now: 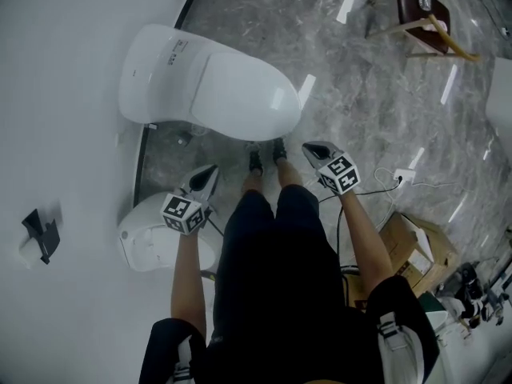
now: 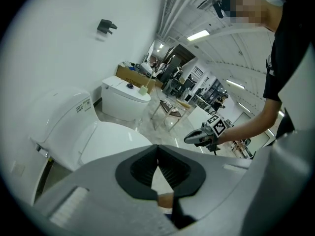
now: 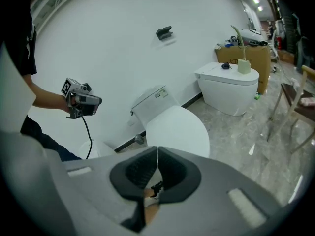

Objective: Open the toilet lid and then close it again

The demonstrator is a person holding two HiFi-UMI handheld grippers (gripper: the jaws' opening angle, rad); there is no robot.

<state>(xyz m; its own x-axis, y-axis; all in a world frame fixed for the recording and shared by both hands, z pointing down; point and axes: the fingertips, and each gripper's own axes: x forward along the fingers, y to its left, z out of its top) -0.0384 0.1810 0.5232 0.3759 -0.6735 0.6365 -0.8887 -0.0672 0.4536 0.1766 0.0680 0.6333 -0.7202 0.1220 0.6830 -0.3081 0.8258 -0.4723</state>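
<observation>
The white toilet [image 1: 152,78] stands against the wall with its lid [image 1: 244,94] down flat. In the left gripper view the lid [image 2: 108,141] lies just beyond my left gripper [image 2: 157,154], whose jaws are shut with nothing between them. My right gripper [image 3: 157,156] is shut and empty too, and the lid [image 3: 177,129] shows ahead of it. From the head view the left gripper [image 1: 210,174] hangs near the toilet's front left and the right gripper [image 1: 314,149] at its front right. Both are apart from the lid. The person's shoes [image 1: 266,157] stand at the bowl's front.
A second toilet [image 1: 152,234] sits close to my left arm, and a third [image 3: 229,87] stands farther along the wall. A wooden chair [image 1: 420,10] and cardboard boxes [image 1: 412,250] are on the marble floor to the right. A black fixture [image 1: 40,232] hangs on the wall.
</observation>
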